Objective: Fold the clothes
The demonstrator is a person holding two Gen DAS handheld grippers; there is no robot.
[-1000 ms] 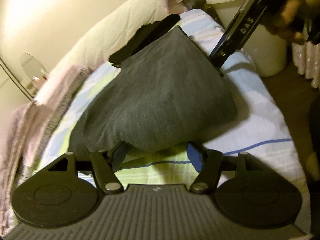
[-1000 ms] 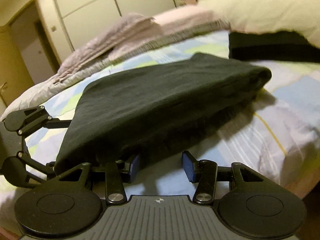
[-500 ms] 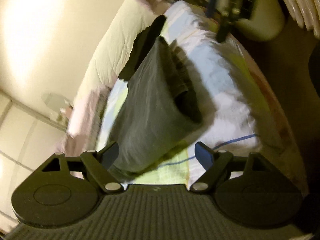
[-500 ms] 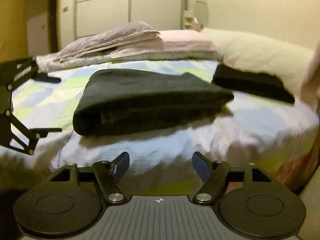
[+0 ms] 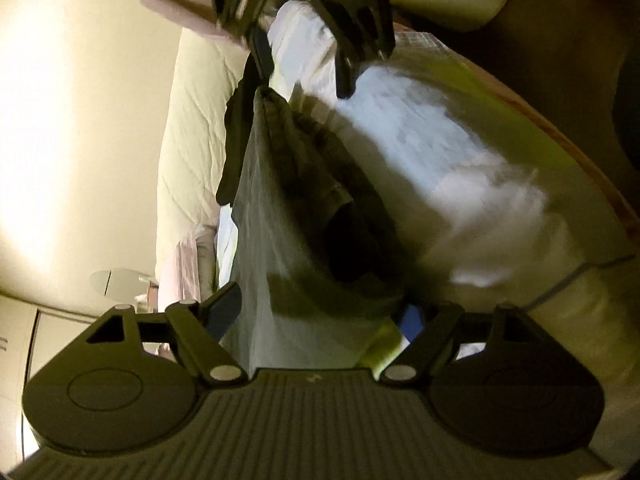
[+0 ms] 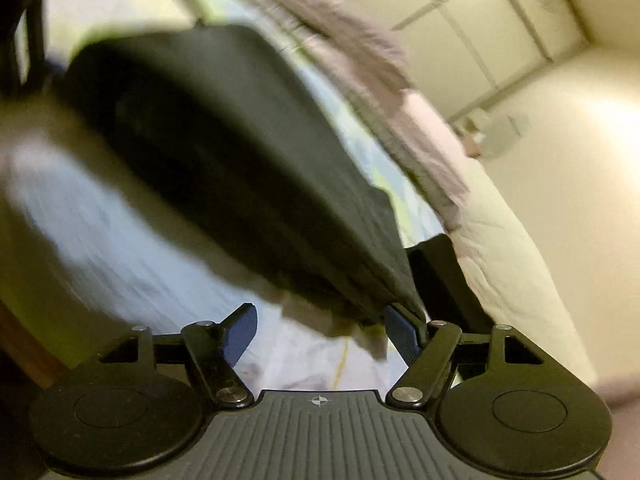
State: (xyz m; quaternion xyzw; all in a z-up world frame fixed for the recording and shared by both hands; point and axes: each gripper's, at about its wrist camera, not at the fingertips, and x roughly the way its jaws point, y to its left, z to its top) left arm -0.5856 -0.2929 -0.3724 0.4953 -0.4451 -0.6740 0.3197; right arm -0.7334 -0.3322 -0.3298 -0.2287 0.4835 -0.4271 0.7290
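Left gripper (image 5: 318, 312) jaws are closing, wide around the folded dark garment's (image 5: 288, 216) near end at frame centre; right gripper (image 6: 320, 330) jaws stand wide at its corner. Likely regrasping the folded piece on the bed (image 5: 420, 148); next, pinch both ends together.

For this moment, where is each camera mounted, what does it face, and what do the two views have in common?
Left wrist: on the left gripper, rolled, looking along the bed; its open jaws straddle the folded dark garment; right gripper opposite.
Right wrist: on the right gripper, rolled, jaws open, facing the garment's other end.
Shared: garment, patterned bedsheet, cream pillow.
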